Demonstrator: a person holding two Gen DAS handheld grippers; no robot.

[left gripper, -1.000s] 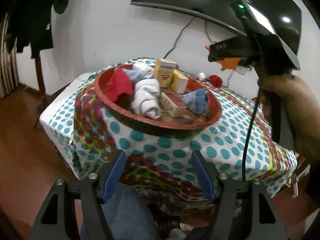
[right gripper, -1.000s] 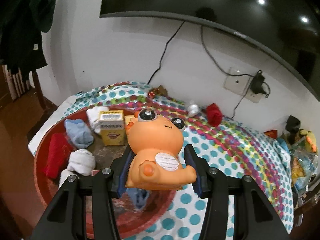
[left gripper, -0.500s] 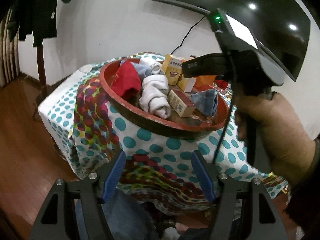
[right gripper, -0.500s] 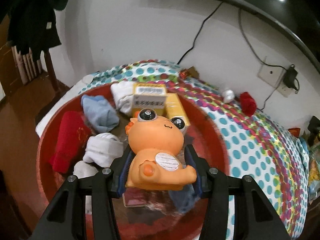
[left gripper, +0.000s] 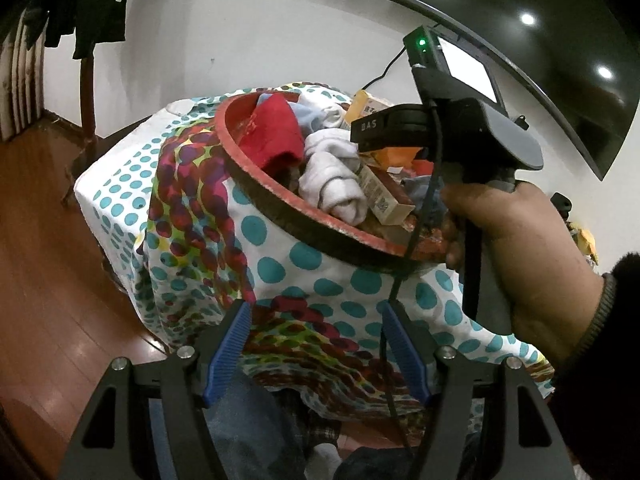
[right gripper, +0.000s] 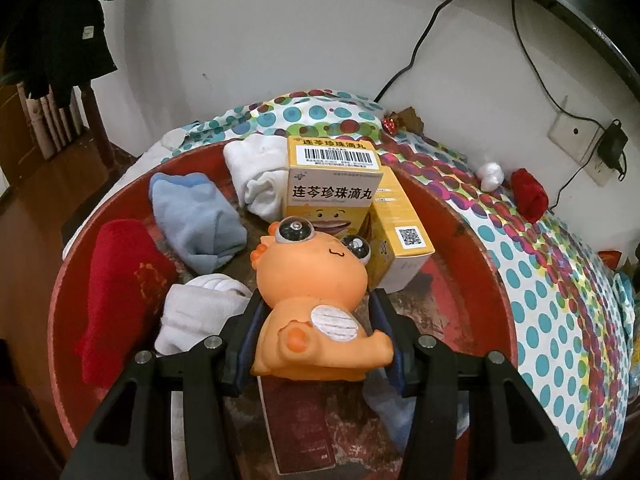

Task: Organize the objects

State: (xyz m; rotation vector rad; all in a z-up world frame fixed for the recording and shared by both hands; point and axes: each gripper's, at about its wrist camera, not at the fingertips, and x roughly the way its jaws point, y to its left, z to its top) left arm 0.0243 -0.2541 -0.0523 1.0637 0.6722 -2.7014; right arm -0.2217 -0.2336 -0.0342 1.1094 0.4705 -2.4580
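Note:
My right gripper (right gripper: 316,336) is shut on an orange rubber toy (right gripper: 312,292) and holds it low over the middle of a round red tray (right gripper: 492,264). The tray holds a yellow medicine box (right gripper: 332,184), a second box (right gripper: 400,236), a red sock (right gripper: 116,280), a blue sock (right gripper: 196,220), white socks (right gripper: 196,312) and a dark red box (right gripper: 296,428). My left gripper (left gripper: 316,344) is open and empty, below the table's front edge. The tray (left gripper: 280,208) and the right gripper's body (left gripper: 440,132) show in the left wrist view.
The table wears a dotted cloth (right gripper: 560,280). A red sock (right gripper: 528,196) and a white ball (right gripper: 490,174) lie on it near the wall socket (right gripper: 576,144). A wooden floor (left gripper: 48,240) lies to the left. A hand (left gripper: 520,248) grips the right tool.
My right gripper has carried the orange toy from beside the tray to low over its middle, coming closer to the boxes. My left gripper has drifted right and stays open.

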